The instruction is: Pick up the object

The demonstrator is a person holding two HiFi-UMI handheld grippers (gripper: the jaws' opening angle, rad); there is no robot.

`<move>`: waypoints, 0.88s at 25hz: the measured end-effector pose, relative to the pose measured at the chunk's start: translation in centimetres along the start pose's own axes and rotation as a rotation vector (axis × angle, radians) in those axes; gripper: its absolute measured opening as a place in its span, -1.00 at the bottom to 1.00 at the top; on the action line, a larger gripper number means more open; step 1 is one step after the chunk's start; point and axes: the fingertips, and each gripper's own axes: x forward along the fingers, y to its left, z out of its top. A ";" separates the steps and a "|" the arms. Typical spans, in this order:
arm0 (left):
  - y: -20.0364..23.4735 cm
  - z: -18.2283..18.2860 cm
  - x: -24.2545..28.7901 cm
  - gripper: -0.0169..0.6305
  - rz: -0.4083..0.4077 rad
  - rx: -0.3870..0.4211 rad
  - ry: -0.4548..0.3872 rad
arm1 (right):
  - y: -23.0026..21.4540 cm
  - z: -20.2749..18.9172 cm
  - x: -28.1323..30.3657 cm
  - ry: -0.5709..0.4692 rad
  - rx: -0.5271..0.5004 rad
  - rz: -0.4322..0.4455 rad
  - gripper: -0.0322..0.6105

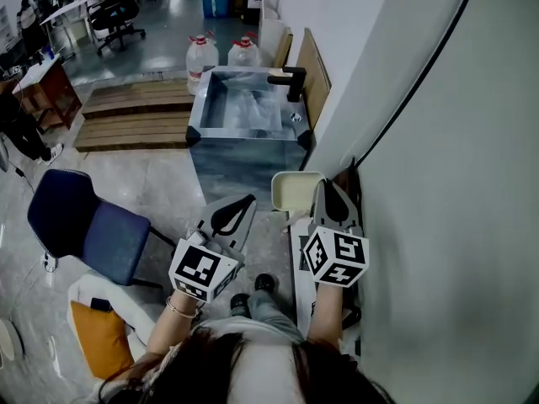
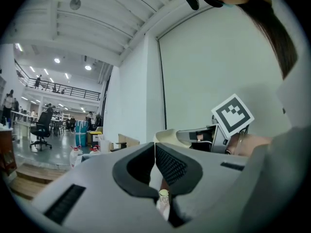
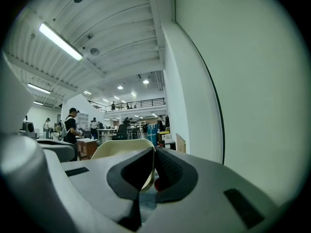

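The object is a cream, round-cornered bowl (image 1: 295,190), held in the air near the wall. My right gripper (image 1: 325,199) is shut on its right rim. In the right gripper view the cream rim (image 3: 124,149) runs in between the closed pads of that gripper (image 3: 154,157). My left gripper (image 1: 244,204) hangs just left of the bowl, apart from it, its jaws shut with nothing between them. The left gripper view shows its closed tips (image 2: 155,152), with the bowl (image 2: 167,135) and the right gripper's marker cube (image 2: 232,114) beyond. A small capped thing (image 2: 163,200) shows below the left jaws; I cannot tell what it is.
A metal sink basin (image 1: 244,133) with a black tap (image 1: 290,81) stands ahead. Two water jugs (image 1: 202,57) and wooden pallets (image 1: 135,116) lie behind it. A blue chair (image 1: 84,225) is at the left. A pale wall (image 1: 438,183) runs close on the right.
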 end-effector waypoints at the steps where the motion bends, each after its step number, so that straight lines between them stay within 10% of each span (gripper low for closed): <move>1: 0.1 -0.1 -0.1 -0.92 0.000 -0.001 -0.001 | 0.2 0.0 0.0 0.000 -0.001 0.000 -0.79; 22: 2.7 -0.7 -0.4 -0.92 -0.001 -0.037 -0.015 | 1.7 -0.3 1.0 0.025 -0.046 -0.005 -0.79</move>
